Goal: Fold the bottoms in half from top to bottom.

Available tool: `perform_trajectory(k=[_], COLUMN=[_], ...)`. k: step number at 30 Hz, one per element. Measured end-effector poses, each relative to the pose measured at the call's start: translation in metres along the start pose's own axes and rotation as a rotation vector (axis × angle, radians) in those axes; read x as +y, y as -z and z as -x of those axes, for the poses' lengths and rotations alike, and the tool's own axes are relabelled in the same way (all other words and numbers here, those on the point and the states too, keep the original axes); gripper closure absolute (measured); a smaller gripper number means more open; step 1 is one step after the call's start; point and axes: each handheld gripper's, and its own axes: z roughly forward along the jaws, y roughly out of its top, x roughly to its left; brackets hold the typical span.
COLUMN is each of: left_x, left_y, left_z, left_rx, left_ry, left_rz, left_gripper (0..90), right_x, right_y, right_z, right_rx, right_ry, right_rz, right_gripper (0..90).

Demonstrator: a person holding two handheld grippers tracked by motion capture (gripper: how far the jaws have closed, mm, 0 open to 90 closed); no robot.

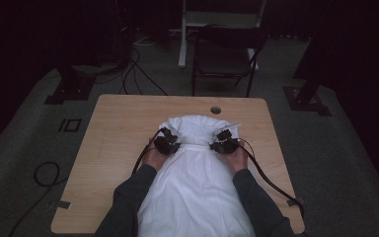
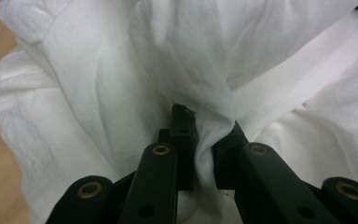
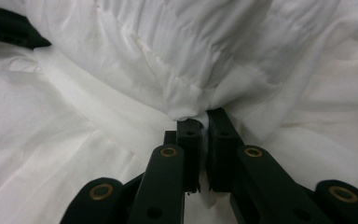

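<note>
Both pinch the white cloth [image 1: 195, 173] mid-bench: left hand-held gripper [image 1: 167, 143] at nine o'clock, right hand-held gripper [image 1: 225, 143] at three. Either thin fold could slip out if one hand pulls harder.

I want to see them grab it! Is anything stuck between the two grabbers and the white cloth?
No, nothing is in the way. The left gripper is already pinching a fold of the white cloth, and the right gripper is pinching another fold. Both sets of jaws are closed right on the fabric.
</note>
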Motion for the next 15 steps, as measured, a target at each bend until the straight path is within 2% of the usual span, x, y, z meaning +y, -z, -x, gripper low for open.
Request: perform_trajectory(k=[5,9,11,13,15], left_x=[0.017,0.032,0.037,0.042,0.049], left_y=[-0.012,-0.021,-0.020,-0.012,0.007], left_z=[-0.009,-0.012,-0.014,-0.019,-0.030], left_rx=[0.033,0.093,0.090,0.064,0.032], left_ry=[0.028,0.022,0.022,0.043,0.082], left_rz=[-0.022,-0.067,-0.084,-0.061,0.023], left_gripper=[81.8,81.7,82.0,83.9,85.4], right_x=[0.018,0.031,0.035,0.040,0.049], right_y=[-0.010,-0.018,-0.020,-0.015,0.001], right_z=[0.012,0.021,0.023,0.022,0.020], right_rx=[-0.031,-0.049,-0.055,-0.067,-0.093], right_ry=[-0.049,-0.104,-0.106,-0.112,-0.081], right_rz=[-0.008,-0.001,-0.001,0.007,0.062], right_gripper=[85.4,85.3,85.7,86.1,86.2])
